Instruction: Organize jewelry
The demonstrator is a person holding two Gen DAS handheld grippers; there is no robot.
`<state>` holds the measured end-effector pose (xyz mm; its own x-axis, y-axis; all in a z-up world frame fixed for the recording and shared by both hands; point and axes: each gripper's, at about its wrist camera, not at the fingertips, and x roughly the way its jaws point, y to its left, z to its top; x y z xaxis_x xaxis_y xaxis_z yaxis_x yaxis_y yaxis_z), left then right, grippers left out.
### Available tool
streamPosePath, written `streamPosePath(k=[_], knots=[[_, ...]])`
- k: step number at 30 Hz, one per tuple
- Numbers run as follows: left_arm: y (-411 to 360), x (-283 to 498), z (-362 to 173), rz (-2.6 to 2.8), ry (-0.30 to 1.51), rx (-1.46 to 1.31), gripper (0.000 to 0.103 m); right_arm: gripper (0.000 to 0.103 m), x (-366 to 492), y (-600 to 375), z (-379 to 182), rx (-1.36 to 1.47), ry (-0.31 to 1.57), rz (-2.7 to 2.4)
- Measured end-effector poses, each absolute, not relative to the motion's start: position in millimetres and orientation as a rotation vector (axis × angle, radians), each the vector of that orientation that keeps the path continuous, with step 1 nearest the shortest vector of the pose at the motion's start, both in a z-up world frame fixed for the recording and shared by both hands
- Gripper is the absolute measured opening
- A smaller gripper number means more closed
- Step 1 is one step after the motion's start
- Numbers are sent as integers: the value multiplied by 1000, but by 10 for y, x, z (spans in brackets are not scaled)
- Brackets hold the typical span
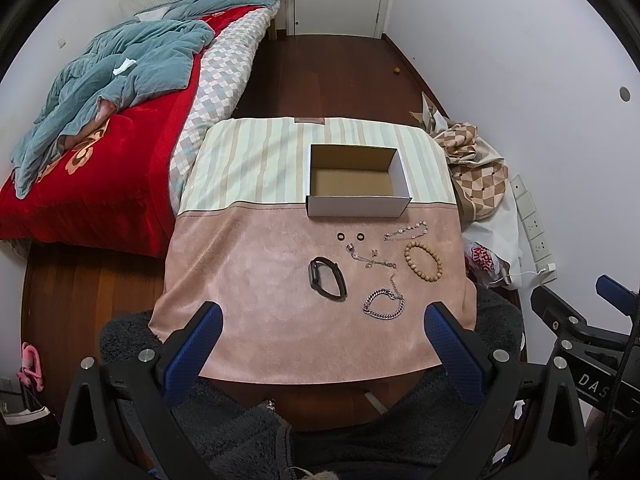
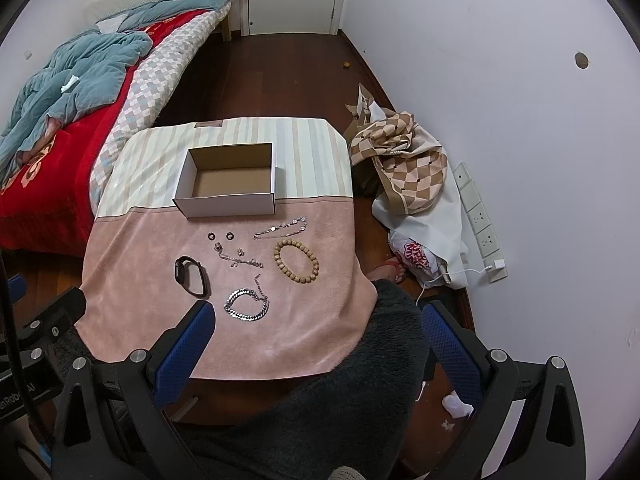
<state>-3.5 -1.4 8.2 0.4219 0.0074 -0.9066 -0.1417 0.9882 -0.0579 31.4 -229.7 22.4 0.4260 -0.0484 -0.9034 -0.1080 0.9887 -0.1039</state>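
Cardboard, white outside and bare brown within, formed the open rectangular box [image 1: 357, 179] in the left wrist view; nothing lay in it. It sat on a cloth-covered table [image 1: 256, 280] where cream stripes met a soft, suede-like pink half. All the jewelry lay on the pink cloth just in front of the box: two small black rings [image 1: 350, 236] side by side, a thin silver chain with round flat discs [image 1: 406, 231], a tangled fine silver chain with small charms [image 1: 370, 258], a bracelet of round tan wooden beads [image 1: 423, 261], a black smartwatch with a looped rubbery band [image 1: 327, 278], and a heavy silver curb-link bracelet [image 1: 383, 305] nearest the camera. The left gripper [image 1: 324, 326] hung wide apart over the near edge of the table, its blue textured pads [image 1: 450, 340] holding nothing.

From the right wrist view, the same cardboard box [image 2: 227, 184] stood hollow, and the wooden bead bracelet [image 2: 296, 261], black smartwatch [image 2: 192, 276] and curb-link bracelet [image 2: 246, 305] rested untouched on the pink cloth. The right gripper [image 2: 318, 324] was likewise spread wide and held nothing, one blue pad above the table edge near the smartwatch, the other over a dark fuzzy garment [image 2: 360, 400].
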Motion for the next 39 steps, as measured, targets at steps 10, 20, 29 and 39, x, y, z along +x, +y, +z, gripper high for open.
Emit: streamPosePath(k=[10,20,29,39], knots=[[-21,-48,85,93,1129,-132,103,103,294,-2280,242,-155,1127,39],[-27,-56,99,94,1126,-133,103,103,284,-2271,256,-156,1124,41],[-34,-67,125,94,1126,-135,103,103,282,-2268,258,-157,1125,40],[-36,-78,146,91,1126,-135,103,103,279,-2272,285,-158,1125,41]])
